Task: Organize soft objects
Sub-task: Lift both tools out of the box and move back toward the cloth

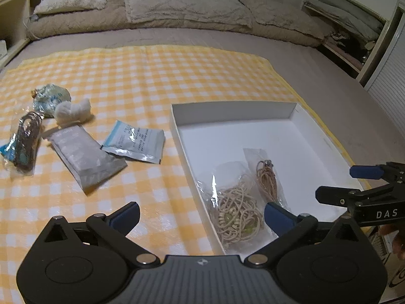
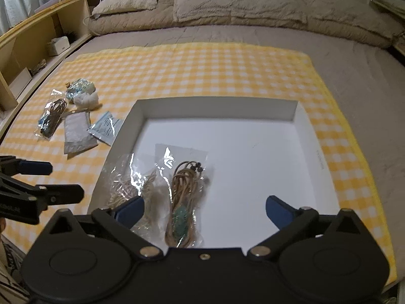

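On bed, yellow checked cloth (image 2: 227,71) carries white box (image 2: 307,131), two bagged cord bundles already inside: pale one (image 1: 236,216), brown one (image 2: 181,202). Outside box, at cloth's left: grey pouch (image 1: 83,157), blue-white sachet (image 1: 135,143), dark cord bag (image 1: 24,147), white puff (image 1: 73,111), blue-patterned bag (image 1: 52,97). You hold right gripper (image 2: 205,211) and left gripper (image 1: 201,216) wide apart, both empty. Next, likely sachet: you approach flat, pinch one edge, avoid dragging cloth.

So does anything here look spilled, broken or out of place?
Nothing spilled or damaged. Two clear bags of cord lie in the white cardboard box. Five soft packets lie loose on the yellow checked cloth beside it, unsorted. Both grippers, left gripper and right gripper, are open and hold nothing.
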Demonstrator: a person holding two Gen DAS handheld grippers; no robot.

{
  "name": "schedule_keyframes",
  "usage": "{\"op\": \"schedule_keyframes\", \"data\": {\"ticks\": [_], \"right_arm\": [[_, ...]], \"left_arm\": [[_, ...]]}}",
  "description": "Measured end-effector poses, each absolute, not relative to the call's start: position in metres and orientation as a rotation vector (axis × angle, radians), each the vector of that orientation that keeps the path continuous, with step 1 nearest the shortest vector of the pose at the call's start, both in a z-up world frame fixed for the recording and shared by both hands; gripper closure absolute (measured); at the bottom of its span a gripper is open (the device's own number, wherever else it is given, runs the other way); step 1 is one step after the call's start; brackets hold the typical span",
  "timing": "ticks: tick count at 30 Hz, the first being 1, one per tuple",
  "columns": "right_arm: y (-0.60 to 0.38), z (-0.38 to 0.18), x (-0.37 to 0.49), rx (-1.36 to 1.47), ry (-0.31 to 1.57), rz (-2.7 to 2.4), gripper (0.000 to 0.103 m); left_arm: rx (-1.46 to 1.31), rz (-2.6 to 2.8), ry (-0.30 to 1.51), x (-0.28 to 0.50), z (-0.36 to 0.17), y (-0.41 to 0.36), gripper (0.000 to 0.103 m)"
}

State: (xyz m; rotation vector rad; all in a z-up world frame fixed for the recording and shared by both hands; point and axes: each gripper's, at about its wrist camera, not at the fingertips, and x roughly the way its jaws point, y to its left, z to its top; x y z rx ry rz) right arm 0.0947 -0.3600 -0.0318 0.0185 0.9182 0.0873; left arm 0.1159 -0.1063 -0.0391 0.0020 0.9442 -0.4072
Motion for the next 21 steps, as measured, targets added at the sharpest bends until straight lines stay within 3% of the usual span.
{"op": "schedule_keyframes", "data": {"ticks": [21], "right_arm": [[-0.331,0.002,0.125,0.033,0.749,0.13,0.0]], "left_arm": [[-0.012,-0.215,0.738,0.134,0.002,-0.037,0.0]]}}
